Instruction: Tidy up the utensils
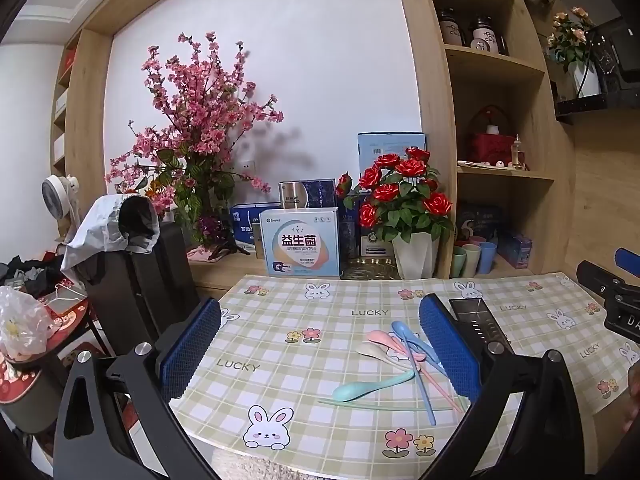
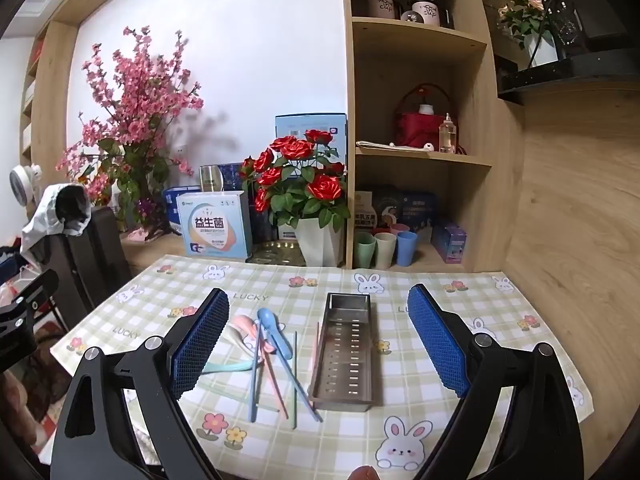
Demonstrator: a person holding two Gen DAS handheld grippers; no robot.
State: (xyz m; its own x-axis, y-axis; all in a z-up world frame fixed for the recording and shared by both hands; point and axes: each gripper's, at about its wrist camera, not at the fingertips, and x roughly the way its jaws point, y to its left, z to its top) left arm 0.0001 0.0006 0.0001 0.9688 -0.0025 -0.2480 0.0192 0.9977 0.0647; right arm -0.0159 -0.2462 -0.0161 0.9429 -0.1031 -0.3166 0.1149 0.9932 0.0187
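Holding both grippers above the checked tablecloth (image 2: 432, 280), I keep each pair of jaws spread wide with nothing between the blue pads. My left gripper (image 1: 320, 344) looks down on the loose heap of pastel utensils: a blue spoon (image 1: 404, 330), a pink spoon (image 1: 380, 338), a cream spoon (image 1: 376, 354) and a mint spoon (image 1: 372, 386), lying across each other with several chopsticks (image 1: 424, 388) crossed over and under them. My right gripper (image 2: 318, 340) hangs over the steel utensil tray (image 2: 346, 356), a long perforated trough that lies lengthwise on the cloth just to the right of the heap; I see nothing inside it. One pink chopstick (image 2: 317, 350) lies close along the tray's left wall. Behind the table stand a pot of red roses (image 2: 308, 184), a probiotic box (image 2: 214, 224) and pastel cups (image 2: 386, 250) on the lowest shelf.
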